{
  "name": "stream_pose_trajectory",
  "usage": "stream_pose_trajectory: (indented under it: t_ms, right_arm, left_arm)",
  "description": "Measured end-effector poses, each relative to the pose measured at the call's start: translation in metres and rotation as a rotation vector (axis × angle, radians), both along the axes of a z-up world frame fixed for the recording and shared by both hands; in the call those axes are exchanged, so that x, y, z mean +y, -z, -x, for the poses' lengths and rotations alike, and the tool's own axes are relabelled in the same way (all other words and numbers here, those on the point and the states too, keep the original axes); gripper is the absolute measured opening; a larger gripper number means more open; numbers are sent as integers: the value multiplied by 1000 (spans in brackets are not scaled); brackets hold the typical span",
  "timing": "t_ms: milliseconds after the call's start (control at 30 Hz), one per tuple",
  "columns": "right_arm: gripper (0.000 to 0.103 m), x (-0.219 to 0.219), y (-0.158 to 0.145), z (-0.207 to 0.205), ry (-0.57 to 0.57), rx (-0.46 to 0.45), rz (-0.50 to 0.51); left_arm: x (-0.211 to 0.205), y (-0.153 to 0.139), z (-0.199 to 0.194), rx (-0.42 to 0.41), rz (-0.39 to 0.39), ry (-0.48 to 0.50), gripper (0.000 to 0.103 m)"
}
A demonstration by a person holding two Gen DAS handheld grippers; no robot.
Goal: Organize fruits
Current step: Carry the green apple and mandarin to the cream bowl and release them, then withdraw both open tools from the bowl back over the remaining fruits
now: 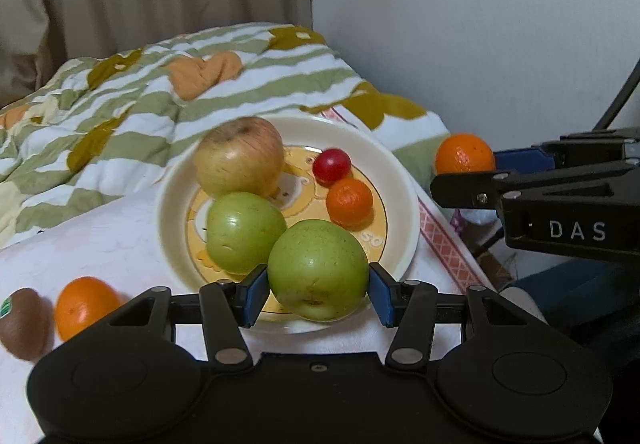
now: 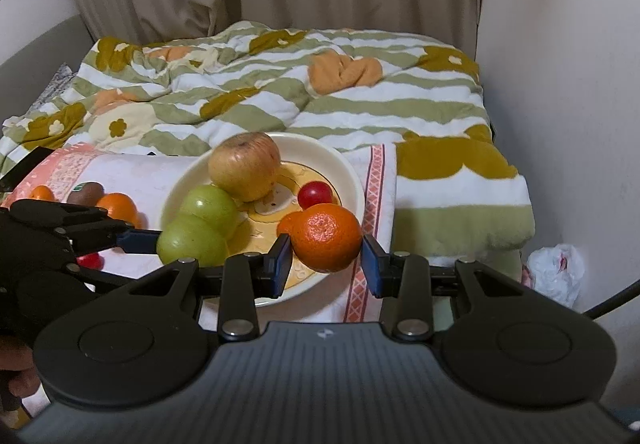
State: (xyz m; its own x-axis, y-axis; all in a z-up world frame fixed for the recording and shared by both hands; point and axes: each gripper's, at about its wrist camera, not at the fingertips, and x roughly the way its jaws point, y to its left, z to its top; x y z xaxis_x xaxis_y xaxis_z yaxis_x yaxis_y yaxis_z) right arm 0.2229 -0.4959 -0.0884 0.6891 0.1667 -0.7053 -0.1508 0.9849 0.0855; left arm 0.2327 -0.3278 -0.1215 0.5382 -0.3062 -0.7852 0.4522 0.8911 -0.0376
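My left gripper (image 1: 318, 292) is shut on a green apple (image 1: 318, 270), which hangs over the near rim of a cream plate (image 1: 404, 204). On the plate lie a yellow-red apple (image 1: 240, 160), a second green apple (image 1: 242, 232), a small red fruit (image 1: 331, 164) and a mandarin (image 1: 349, 202). My right gripper (image 2: 326, 266) is shut on another mandarin (image 2: 326, 236), held above the plate's (image 2: 354, 180) near right side. An orange (image 1: 84, 306) and a kiwi (image 1: 22, 318) lie on the white cloth left of the plate.
The plate stands on a white cloth with a pink border (image 2: 376, 180), spread over a bed. A green-striped floral blanket (image 2: 360, 104) is bunched behind it. Another orange (image 2: 40, 193) and a red fruit (image 2: 90, 260) lie at the far left. A wall (image 2: 560, 84) closes the right side.
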Motion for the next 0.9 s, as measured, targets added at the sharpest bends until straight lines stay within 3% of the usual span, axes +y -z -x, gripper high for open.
stream_pose_trajectory:
  t_ms: [200,333,567,900]
  right_arm:
    - [53,-3,8,-6,23,21,-3]
    - [53,-3,9,-7,26,24,-1]
    - [53,1,7,-10,5,24,6]
    - [53,14,17,-22,-62,54,34]
  left_arm:
    - [-4,7,-8,13,-10,14,57]
    - [-5,2,-6,-20,5,26,87]
    - [1,-10,5,-37,10,21,94]
    - [36,-30,19,-54,24,-90,96]
